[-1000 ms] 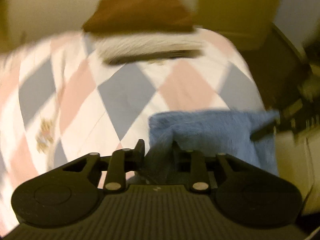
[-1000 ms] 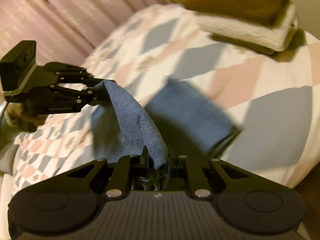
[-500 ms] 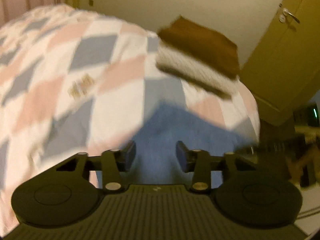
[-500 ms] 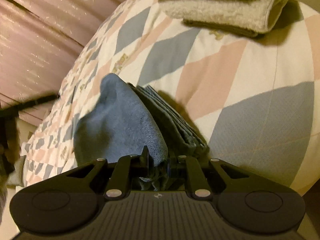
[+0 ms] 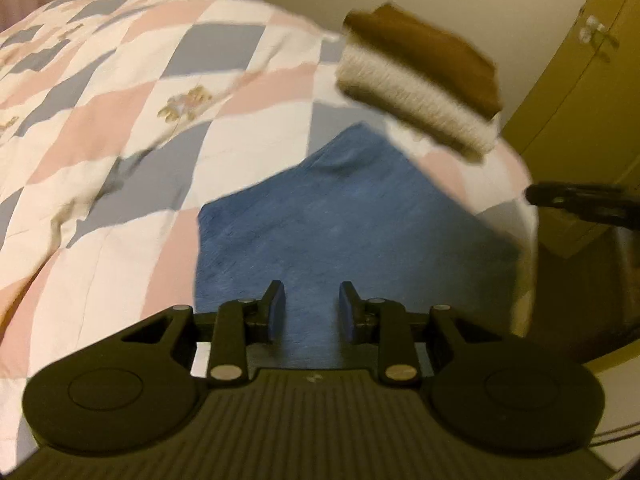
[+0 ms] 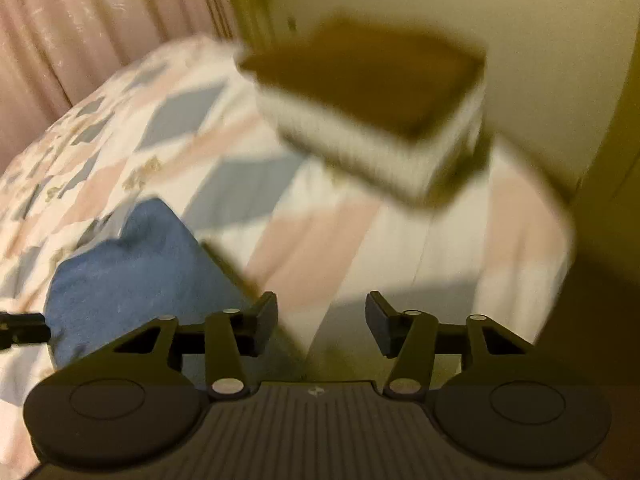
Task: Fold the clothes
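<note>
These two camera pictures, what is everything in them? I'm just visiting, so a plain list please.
blue cloth: one, blue, folded flat on the bed's near end
folded stack: one, brown piece over a cream one, on the far corner of the bed
quilt: one, pink, grey and white diamonds, covering the bed
curtain: one, pink, beyond the bed
cupboard door: one, yellowish, right of the bed
left gripper: black, open, over the blue cloth
right gripper: black, open, empty

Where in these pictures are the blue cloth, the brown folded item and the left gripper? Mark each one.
blue cloth [image 5: 352,216]: left wrist view, middle of its flat top.
brown folded item [image 6: 372,76]: right wrist view, its top face.
left gripper [image 5: 311,308]: left wrist view, midway between its open fingertips.
</note>
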Motion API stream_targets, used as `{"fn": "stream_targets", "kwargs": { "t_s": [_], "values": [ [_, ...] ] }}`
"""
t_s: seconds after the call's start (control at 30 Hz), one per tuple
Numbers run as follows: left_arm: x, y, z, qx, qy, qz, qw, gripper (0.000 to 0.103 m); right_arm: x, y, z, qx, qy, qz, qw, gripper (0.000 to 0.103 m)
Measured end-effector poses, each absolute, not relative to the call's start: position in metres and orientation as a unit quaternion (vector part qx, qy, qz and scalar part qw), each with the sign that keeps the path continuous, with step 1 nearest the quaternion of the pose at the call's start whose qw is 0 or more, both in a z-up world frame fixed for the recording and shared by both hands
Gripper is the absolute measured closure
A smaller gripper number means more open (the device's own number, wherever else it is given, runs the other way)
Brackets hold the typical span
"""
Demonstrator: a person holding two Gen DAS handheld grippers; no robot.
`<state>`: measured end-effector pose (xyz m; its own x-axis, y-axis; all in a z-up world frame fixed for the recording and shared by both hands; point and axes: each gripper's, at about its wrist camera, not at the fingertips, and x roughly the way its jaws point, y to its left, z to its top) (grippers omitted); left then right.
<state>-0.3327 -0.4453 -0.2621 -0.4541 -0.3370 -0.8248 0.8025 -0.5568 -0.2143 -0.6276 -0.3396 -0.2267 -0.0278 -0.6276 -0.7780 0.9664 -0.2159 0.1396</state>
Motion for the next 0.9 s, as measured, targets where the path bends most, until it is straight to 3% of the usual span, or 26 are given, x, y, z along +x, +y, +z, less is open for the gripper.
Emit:
{"fn": "stream_targets", "kwargs": {
  "t_s": [0.13,0.2,0.33,0.47,0.7,0.83,0.9],
  "values": [
    [-0.343,-0.461,-0.271,0.368,0.321,-0.786,0.378,0.080,-0.609,-0.346,-0.245,0.364,0.280,-0.654,0.601,0.088],
    [-0.351,-0.465,-0.264,0.349,0.327,-0.796,0.373,0.080,-0.602,-0.352,-0.260,0.364,0.313,-0.639,0.601,0.097],
    [-0.393,-0.484,-0.249,0.334,0.312,-0.821,0.342,0.080,-0.590,-0.364,-0.288,0.365,0.374,-0.607,0.599,0.098],
    [-0.439,-0.514,-0.257,0.319,0.305,-0.825,0.351,0.080,-0.602,-0.378,-0.286,0.375,0.380,-0.580,0.615,0.092],
    [-0.489,-0.547,-0.333,0.377,0.327,-0.746,0.440,0.076,-0.618,-0.379,-0.310,0.349,0.375,-0.533,0.673,0.085],
    [-0.493,-0.537,-0.305,0.378,0.322,-0.720,0.485,0.076,-0.633,-0.383,-0.314,0.348,0.357,-0.507,0.703,0.083],
    [-0.490,-0.520,-0.281,0.393,0.304,-0.699,0.513,0.077,-0.637,-0.381,-0.305,0.348,0.350,-0.491,0.718,0.075]
  ]
}}
